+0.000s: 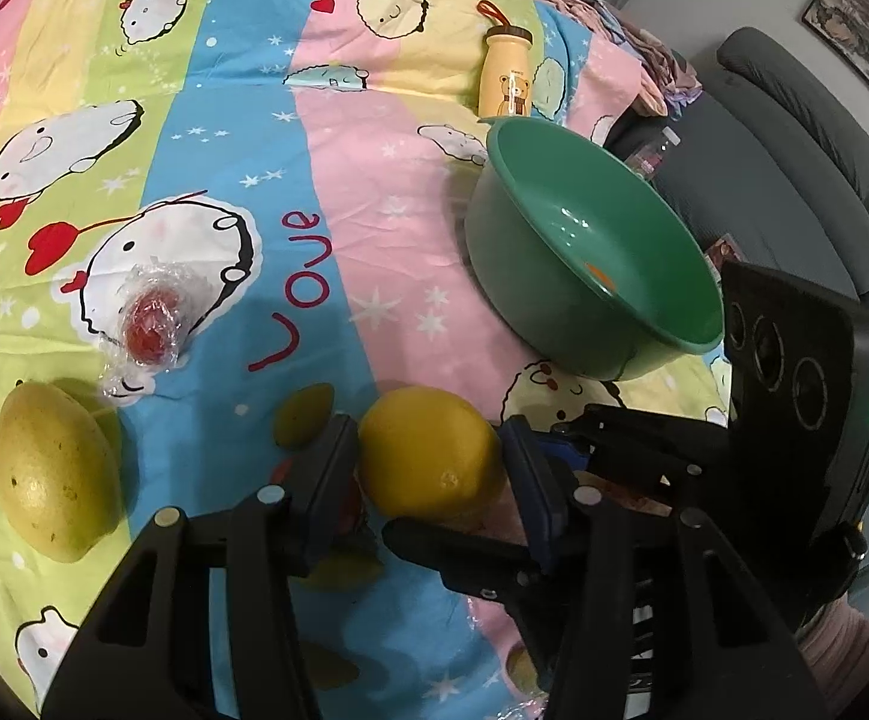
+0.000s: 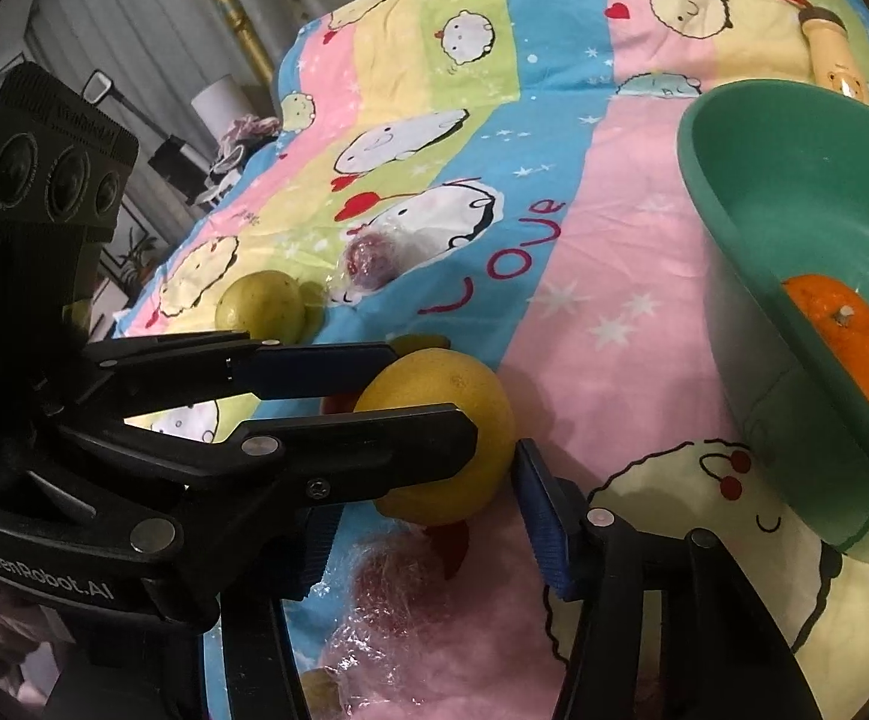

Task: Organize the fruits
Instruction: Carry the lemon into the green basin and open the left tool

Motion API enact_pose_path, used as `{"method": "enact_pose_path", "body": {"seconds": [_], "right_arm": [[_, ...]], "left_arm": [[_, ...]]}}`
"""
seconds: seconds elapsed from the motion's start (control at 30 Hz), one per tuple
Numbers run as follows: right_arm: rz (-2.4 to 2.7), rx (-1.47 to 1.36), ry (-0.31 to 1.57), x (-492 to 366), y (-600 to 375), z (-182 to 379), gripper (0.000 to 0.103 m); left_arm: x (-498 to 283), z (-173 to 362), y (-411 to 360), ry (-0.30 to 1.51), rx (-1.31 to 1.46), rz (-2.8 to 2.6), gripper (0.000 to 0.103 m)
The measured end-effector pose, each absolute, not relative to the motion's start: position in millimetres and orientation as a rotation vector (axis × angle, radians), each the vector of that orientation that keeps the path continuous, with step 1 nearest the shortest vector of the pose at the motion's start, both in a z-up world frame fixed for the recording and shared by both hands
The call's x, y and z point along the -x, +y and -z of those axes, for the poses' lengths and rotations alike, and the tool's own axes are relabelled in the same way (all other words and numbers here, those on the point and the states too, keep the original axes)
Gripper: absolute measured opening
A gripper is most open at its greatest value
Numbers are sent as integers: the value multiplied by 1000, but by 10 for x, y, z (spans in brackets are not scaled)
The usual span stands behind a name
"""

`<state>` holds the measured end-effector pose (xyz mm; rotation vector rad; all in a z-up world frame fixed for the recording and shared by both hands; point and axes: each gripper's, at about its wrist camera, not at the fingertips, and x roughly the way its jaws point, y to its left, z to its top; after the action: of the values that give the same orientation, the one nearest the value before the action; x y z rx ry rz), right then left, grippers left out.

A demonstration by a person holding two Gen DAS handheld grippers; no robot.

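My left gripper (image 1: 428, 462) is shut on a yellow citrus fruit (image 1: 428, 450), its blue pads pressed to both sides just above the cloth. The right wrist view shows the same left gripper (image 2: 434, 390) reaching in from the left and pinching that fruit (image 2: 452, 456). My right gripper (image 2: 422, 516) is open right beside it, straddling a plastic-wrapped red fruit (image 2: 404, 612). Its right pad stands clear of the wrap and its left finger is hidden. A green bowl (image 2: 734, 324) holds an orange (image 2: 842, 336).
On the cartoon bedsheet lie a large yellow-green fruit (image 1: 50, 474), another wrapped red fruit (image 1: 152, 318) and a small greenish fruit (image 1: 302, 414). A yellow bear bottle (image 1: 506, 78) lies behind the bowl (image 1: 584, 204). A grey sofa (image 1: 794, 150) borders the right.
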<state>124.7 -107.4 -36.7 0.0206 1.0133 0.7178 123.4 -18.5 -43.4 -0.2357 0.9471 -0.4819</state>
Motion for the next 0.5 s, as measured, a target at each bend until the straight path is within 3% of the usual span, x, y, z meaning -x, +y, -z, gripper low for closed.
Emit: {"method": "enact_pose_path", "body": {"seconds": [0.5], "right_arm": [[-689, -69, 840, -972, -1376, -193, 56]], "left_arm": [[-974, -176, -439, 796, 179, 515, 50]]}}
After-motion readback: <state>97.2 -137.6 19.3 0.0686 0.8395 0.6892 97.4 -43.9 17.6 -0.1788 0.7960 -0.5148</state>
